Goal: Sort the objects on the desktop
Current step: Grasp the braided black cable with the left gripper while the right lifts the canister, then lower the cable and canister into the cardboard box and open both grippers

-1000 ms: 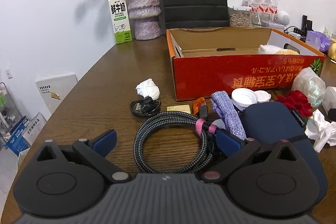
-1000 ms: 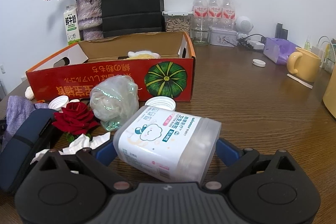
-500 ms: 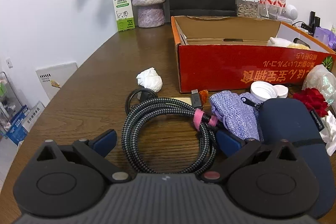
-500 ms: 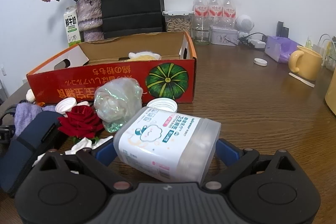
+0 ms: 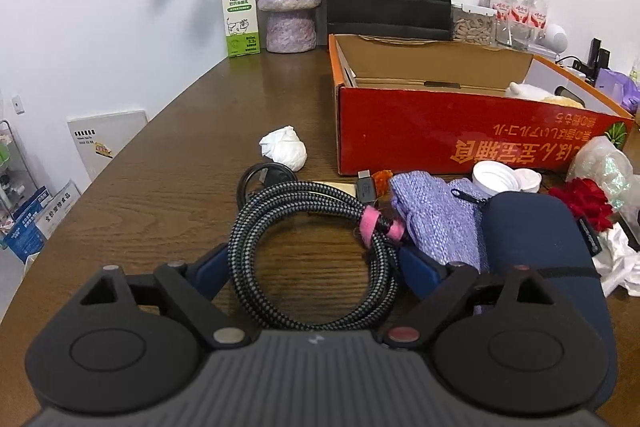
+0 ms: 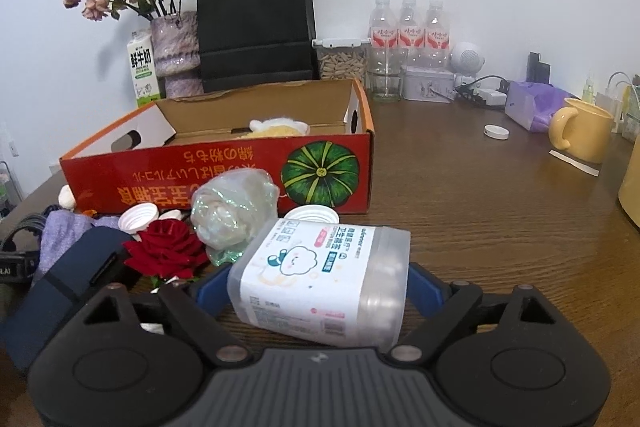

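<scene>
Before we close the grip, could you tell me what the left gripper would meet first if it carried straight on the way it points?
Most likely the coiled braided cable, already lying between the left gripper's closing jaws; beyond it, the black cord and the white tissue wad.

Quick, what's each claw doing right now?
Left gripper: jaws closing around cable, grip uncertain.
Right gripper: jaws closing around swab box, grip uncertain.
</scene>
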A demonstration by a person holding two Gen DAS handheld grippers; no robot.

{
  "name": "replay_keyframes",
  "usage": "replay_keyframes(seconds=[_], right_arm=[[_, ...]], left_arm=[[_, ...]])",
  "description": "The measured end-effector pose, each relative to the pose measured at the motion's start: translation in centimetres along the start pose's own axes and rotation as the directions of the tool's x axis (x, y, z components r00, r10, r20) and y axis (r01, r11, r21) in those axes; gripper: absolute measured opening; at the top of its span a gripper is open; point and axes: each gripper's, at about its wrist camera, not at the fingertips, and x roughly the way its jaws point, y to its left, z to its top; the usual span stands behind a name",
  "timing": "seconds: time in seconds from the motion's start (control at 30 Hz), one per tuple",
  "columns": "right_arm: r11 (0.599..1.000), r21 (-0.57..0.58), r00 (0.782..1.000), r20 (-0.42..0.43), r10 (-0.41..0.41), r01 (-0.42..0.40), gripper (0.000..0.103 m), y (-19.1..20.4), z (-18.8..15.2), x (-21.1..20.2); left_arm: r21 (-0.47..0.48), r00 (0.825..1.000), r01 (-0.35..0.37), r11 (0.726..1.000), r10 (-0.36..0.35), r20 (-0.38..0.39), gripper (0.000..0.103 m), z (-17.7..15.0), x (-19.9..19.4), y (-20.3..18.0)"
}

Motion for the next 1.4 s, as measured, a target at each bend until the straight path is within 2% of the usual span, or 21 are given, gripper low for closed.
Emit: replay_keyframes(seconds=[0.3, 0.9, 1.13, 1.4], right_arm=[[1.0, 0.002, 0.999, 0.047, 0.017, -0.017, 0.084, -0.1, 0.2, -1.6], [0.999, -0.02, 0.994, 0.108, 0.028, -0.026, 0.082, 0.1, 1.2, -3.5], [0.998, -0.04, 0.985, 0.167, 0.044, -0.038, 0.082, 0.5, 3.6, -4.2], [0.995, -0.07, 0.966, 0.242, 0.087, -0.072, 0.082, 2.2, 9.0, -2.3]], left_arm=[[-0.07, 0.999, -0.007, 0.998, 0.01, 0.036, 0.089, -0.1, -1.8, 1.3], [-0.104, 0.987, 0.001, 0.995, 0.015, 0.158, 0.089, 1.5, -5.9, 1.9], [-0.09, 0.976, 0.032, 0.995, -0.012, 0.216, 0.089, 3.6, -6.9, 1.1], [-0.061, 0.962, 0.123, 0.991, -0.104, 0.253, 0.089, 9.1, -4.6, -1.4]])
